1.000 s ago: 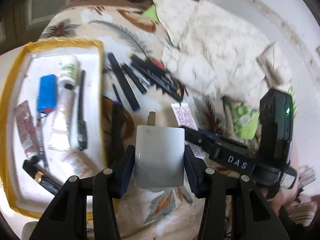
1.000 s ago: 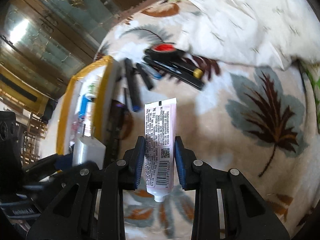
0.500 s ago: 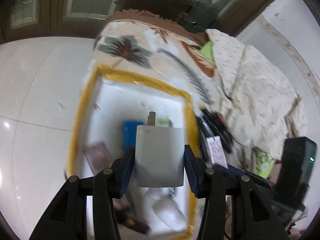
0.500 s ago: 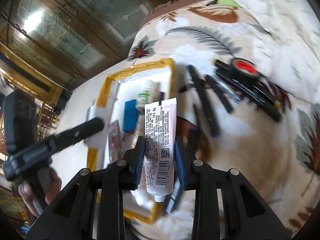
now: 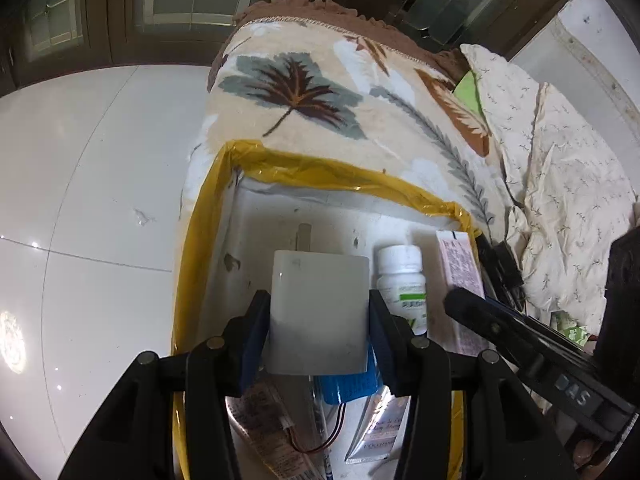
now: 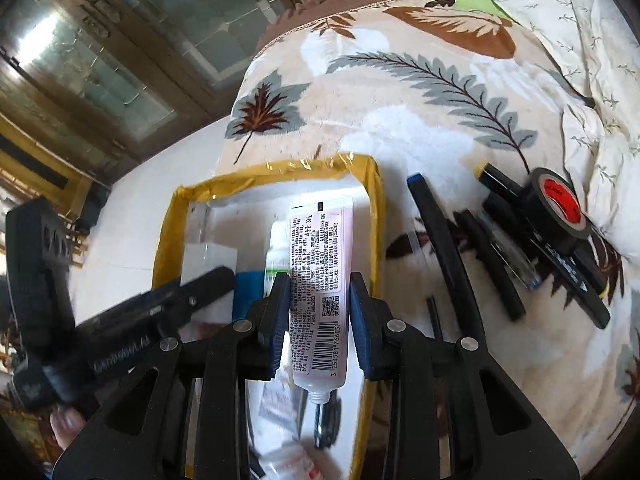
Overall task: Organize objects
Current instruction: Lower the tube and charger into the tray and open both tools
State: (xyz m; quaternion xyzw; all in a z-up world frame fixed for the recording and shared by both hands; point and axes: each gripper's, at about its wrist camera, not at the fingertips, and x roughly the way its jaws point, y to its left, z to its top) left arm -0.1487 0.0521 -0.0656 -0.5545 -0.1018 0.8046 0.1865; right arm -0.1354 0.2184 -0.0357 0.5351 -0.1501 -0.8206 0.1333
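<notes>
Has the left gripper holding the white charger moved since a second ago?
Yes. The left gripper, shut on the white charger, has moved from over the leaf-print blanket to over the yellow-rimmed tray.

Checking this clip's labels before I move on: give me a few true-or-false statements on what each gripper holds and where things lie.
1. The left gripper is clamped on a white charger block. True.
2. The right gripper is empty. False: it holds a pink tube, nozzle toward the camera.
3. Both held items hang over the yellow-edged tray. True.
4. The roll of black tape lies inside the tray. False: it lies on the leaf-patterned blanket beside the tray, among dark pens.
5. A white bottle lies in the tray. True.
</notes>
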